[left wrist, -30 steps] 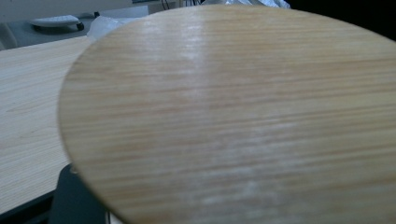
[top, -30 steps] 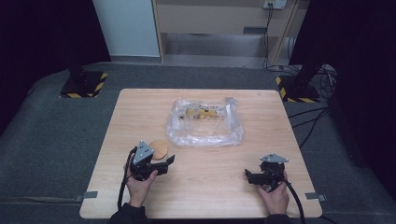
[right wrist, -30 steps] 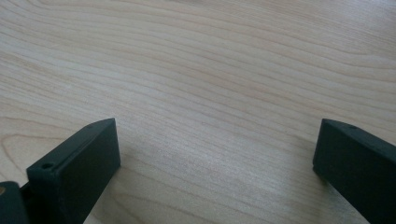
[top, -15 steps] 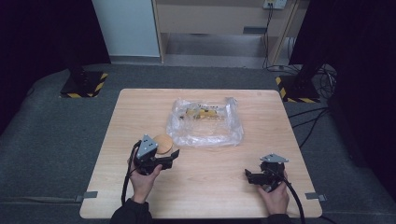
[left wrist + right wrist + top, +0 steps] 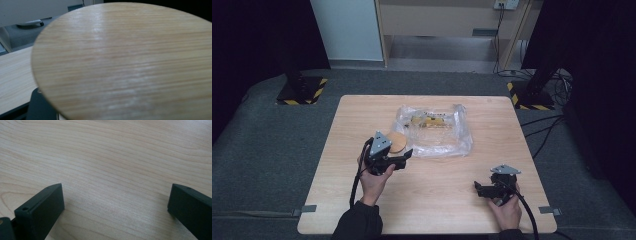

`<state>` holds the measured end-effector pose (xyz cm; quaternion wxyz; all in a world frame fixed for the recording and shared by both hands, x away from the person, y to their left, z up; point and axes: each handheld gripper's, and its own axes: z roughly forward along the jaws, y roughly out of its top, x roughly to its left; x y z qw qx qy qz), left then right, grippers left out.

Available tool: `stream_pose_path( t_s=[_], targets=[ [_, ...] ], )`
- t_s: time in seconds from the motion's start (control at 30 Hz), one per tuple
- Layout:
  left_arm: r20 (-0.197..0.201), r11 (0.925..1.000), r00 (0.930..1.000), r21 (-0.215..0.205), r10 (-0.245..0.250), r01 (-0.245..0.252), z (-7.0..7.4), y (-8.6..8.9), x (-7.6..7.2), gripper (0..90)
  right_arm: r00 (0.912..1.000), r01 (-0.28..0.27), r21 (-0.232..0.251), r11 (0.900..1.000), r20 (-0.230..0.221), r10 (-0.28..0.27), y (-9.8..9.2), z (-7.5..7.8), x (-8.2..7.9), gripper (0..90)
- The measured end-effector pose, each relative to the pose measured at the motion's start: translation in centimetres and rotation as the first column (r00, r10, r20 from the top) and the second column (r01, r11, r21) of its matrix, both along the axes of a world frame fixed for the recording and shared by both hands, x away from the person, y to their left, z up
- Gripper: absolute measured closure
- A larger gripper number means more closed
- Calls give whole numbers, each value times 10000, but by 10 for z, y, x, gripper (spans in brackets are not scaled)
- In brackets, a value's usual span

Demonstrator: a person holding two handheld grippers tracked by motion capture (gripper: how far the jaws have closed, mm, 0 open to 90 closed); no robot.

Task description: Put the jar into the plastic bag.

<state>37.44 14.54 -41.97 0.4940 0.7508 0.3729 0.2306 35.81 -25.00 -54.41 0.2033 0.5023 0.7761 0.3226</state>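
high view: my left hand-held gripper [image 5: 404, 157] is clamped on a round wooden disc [image 5: 396, 142], carried just beside the clear plastic bag [image 5: 437, 132] on the worktop [image 5: 362, 115], probably to bring disc and bag together. right hand-held gripper [image 5: 479, 189] rests near the front edge.

left gripper view: disc [image 5: 125, 62] held close across the lens (edge grip, i judge).

right gripper view: jaws wide apart, nothing between them, parked clear.

Pale wood tones, black tools

Round wooden disc [image 5: 125, 62] tan, fine streaked grain; table [image 5: 362, 115] light wood; plastic bag [image 5: 447, 142] clear, yellow inside; left gripper [image 5: 404, 155] black, grey plate.
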Motion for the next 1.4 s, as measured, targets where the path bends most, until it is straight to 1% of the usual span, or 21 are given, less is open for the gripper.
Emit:
stream_pose_path(
  t_s=[0.07,0.23,0.3,0.33,0.4,0.47,0.5,0.53,0.6,0.63,0.73,0.77,0.8,0.9,1.0,1.2,1.4],
  targets=[
    [-21,10000,10000,-44,10,-10,3,-2,2,260,10000,0,0,10000,2,0,0,0,0,6],
    [25,9999,10000,128,48,-48,11,-9,11,260,10000,-2,-1,10000,1,2,0,0,0,6],
    [6,10000,10000,-45,85,-85,15,-13,18,260,10000,-7,-20,10000,-1,7,0,0,0,6],
    [6,10000,10000,-45,85,-85,15,-13,18,260,10000,-6,-23,10000,-2,6,0,0,0,6],
    [-4,9999,9999,-86,116,-116,17,-16,23,260,10000,-8,-22,10000,-1,8,0,0,0,6],
    [-15,9999,9999,-74,141,-141,19,-21,29,260,10000,-8,-23,10000,-3,8,0,0,0,6],
    [-40,9999,9999,-88,117,-117,21,-26,34,260,10000,-8,-23,10000,-2,8,0,0,0,7],
    [-40,9999,9999,-88,117,-117,21,-26,34,260,10000,-7,-21,10000,-1,7,0,0,0,6],
    [-71,10000,9999,-40,88,-88,22,-31,40,260,10000,-7,-22,10000,-3,7,0,0,0,6],
    [-115,9999,9999,36,101,-101,23,-37,46,260,10000,-8,-23,10000,-2,8,0,0,0,7],
    [-146,10000,9999,21,70,-70,23,-42,52,260,10000,-6,-22,10000,-2,6,0,0,0,6],
    [-173,10000,9998,38,56,-55,23,-47,57,260,10000,-7,-23,10000,-2,7,0,0,0,6],
    [-173,10000,9998,38,56,-55,23,-47,57,260,10000,-7,-23,10000,-2,7,0,0,0,6],
    [-188,9998,9998,190,-58,62,24,-55,63,260,10000,-8,-24,10000,0,8,0,0,0,6],
    [-183,9996,9998,247,-114,119,24,-61,67,260,10000,-10,-23,10000,-1,10,0,0,0,7],
    [-349,9997,9994,253,-67,76,22,-70,78,260,10000,-13,-29,10000,4,13,0,0,0,6],
    [-372,9993,9993,369,18,-4,20,-77,86,260,10000,-19,-24,10000,1,19,0,0,0,6]
  ],
)
